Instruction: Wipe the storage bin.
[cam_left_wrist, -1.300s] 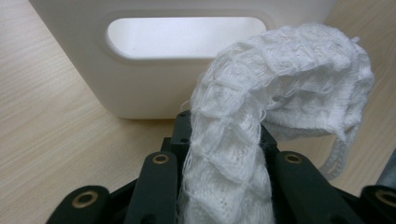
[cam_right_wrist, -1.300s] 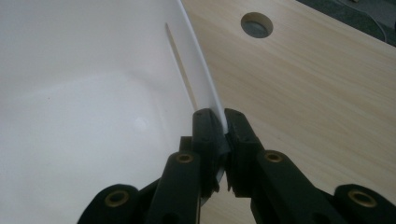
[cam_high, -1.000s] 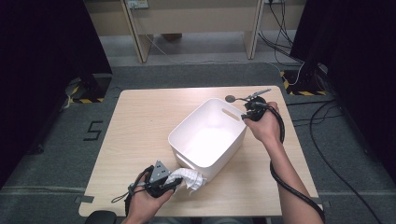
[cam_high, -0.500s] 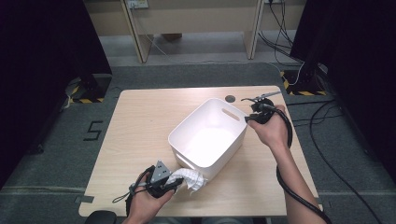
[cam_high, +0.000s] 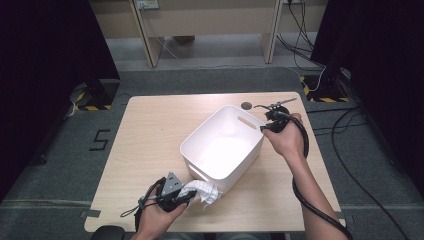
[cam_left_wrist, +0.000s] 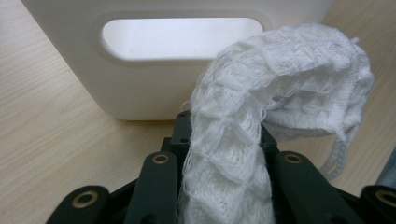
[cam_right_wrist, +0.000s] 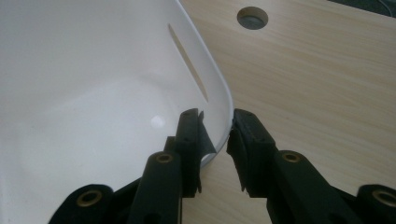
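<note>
White plastic bin (cam_high: 222, 145) is sitting tilted across the middle of the wooden table (cam_high: 150, 130), handle slots at both ends. The right gripper (cam_high: 264, 128) is straddling the bin's far rim, one jaw inside the wall and one outside; its jaws have just been closing on that rim, and the outer pad looks like it's touching it. Down at the near edge, the left gripper (cam_high: 192, 196) is clamping a white knitted cloth (cam_left_wrist: 261, 116), which is arching up and flopping over right beside the bin's near handle slot.
</note>
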